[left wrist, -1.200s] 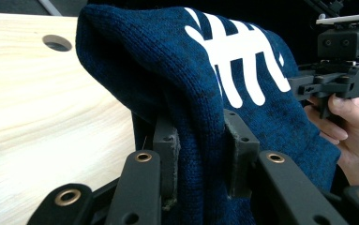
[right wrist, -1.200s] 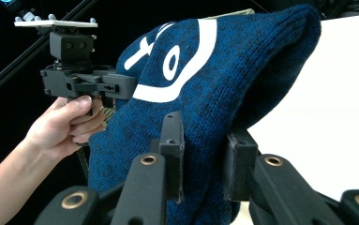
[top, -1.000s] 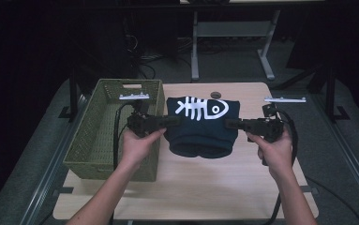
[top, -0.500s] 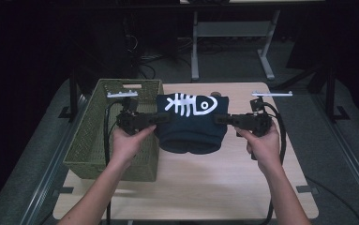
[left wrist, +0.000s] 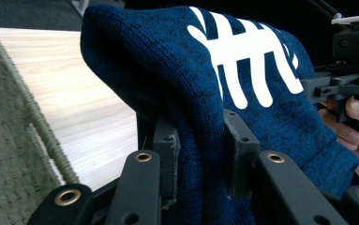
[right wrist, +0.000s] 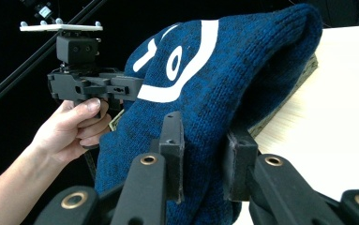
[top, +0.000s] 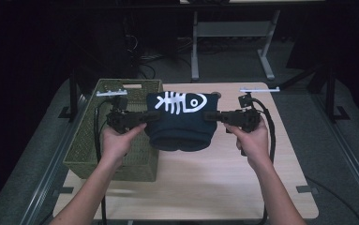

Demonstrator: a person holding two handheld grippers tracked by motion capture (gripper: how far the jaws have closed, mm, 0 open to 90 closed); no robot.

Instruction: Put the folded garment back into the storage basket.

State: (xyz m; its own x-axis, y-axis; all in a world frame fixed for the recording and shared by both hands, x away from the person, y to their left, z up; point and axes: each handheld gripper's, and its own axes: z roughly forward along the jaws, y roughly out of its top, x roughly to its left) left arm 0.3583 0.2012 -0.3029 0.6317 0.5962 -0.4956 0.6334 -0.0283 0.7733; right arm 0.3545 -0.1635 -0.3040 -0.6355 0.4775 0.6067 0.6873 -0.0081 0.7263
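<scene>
You hold the folded blue sweater (top: 182, 122) above the bench (top: 214, 187), beside the green basket (top: 88, 145), left hand-held gripper (top: 144, 116) and right hand-held gripper (top: 210, 116) each pinching a side, so uneven pulling could probably slip thick knit free, unfolding it.

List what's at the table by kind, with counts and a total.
Folded navy knit sweater with white fish-skeleton print: 1
Olive-green woven rectangular basket: 1
Black two-jaw grippers: 2, left gripper and right gripper, both clamped on the sweater
Total: 4
</scene>
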